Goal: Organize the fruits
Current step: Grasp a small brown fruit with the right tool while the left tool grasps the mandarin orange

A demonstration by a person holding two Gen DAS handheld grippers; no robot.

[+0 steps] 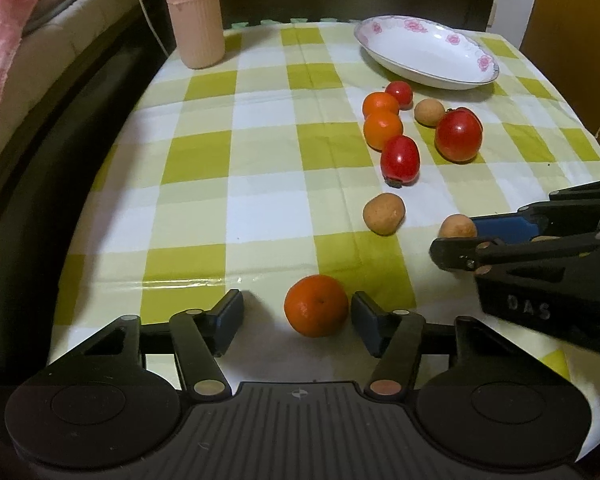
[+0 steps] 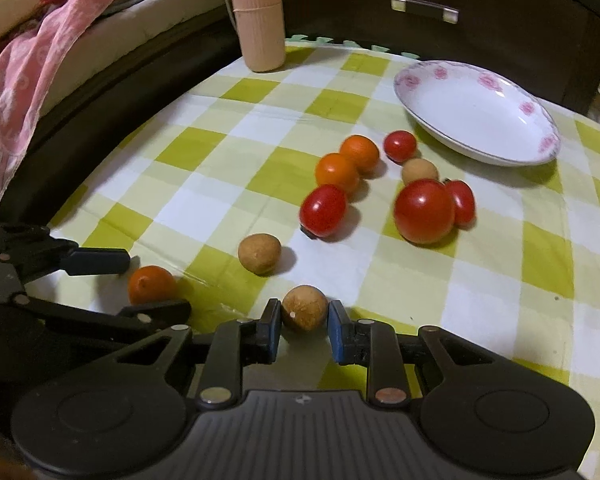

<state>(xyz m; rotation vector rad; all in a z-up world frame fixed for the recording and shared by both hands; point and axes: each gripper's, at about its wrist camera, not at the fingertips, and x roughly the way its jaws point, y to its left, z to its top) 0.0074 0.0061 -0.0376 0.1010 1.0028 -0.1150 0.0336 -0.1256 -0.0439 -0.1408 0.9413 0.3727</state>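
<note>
Checked tablecloth (image 1: 260, 168), 2 low claws bracketing fruit

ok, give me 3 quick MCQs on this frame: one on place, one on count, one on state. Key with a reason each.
1. What sits between the left gripper fingers?
A. small orange
B. red tomato
C. pink cup

2. How many brown longan-like fruits lie on the checked tablecloth?
A. one
B. three
C. five

3. What state is the white floral dish in?
A. full of fruit
B. overturned
C. empty, upright

Key:
1 A: the orange lies in the gap, fingers apart on both sides of it.
2 B: one between the right gripper fingers, one mid-cloth, one by the tomatoes.
3 C: bare white inside, all fruit still on the cloth.
</note>
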